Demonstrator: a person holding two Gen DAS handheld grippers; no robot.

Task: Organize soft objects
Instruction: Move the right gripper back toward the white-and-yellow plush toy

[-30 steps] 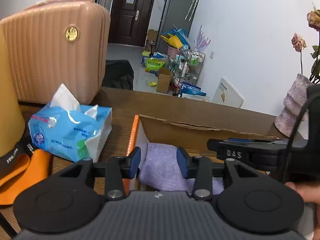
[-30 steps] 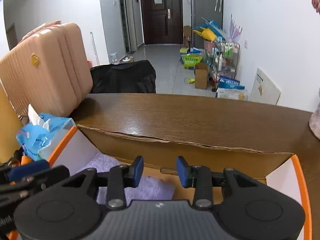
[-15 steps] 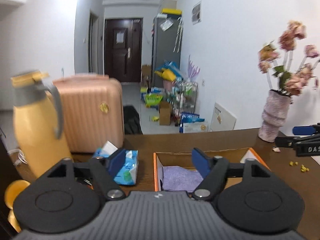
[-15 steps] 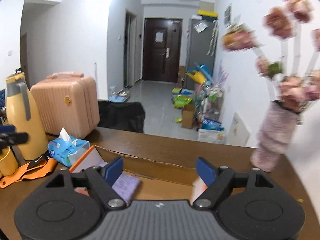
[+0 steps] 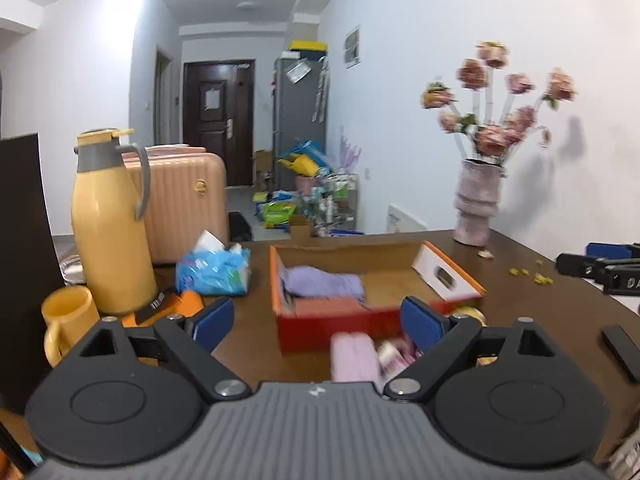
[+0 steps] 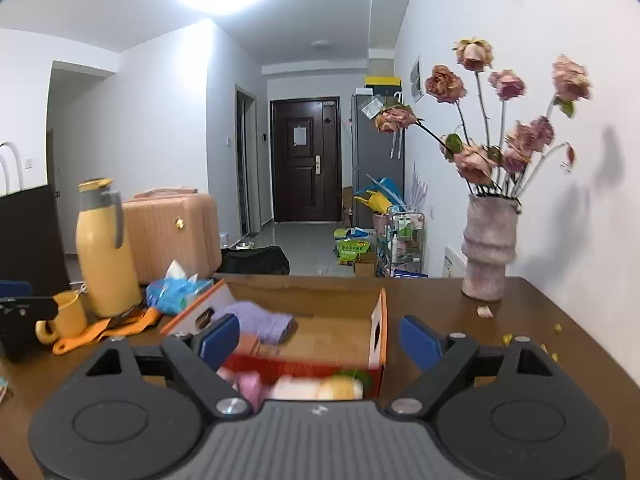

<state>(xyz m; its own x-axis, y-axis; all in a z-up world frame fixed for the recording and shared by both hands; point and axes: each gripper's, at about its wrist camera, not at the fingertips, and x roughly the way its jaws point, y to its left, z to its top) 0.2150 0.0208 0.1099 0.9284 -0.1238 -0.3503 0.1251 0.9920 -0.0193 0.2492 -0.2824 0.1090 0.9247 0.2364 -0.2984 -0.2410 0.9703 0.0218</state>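
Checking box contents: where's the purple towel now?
Purple towel lies inside the cardboard box, at its far left corner in both views, nearest the tissue pack.

A folded lilac cloth [image 5: 324, 285] lies flat in the far left corner of the open orange cardboard box [image 5: 444, 276], at mid-frame. Below the box's red front wall, low in the frame, a pink folded cloth [image 5: 354, 356] lies blurred beside other soft items.

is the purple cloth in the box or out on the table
In the box: the purple cloth lies on the floor of the cardboard box, at its left end.
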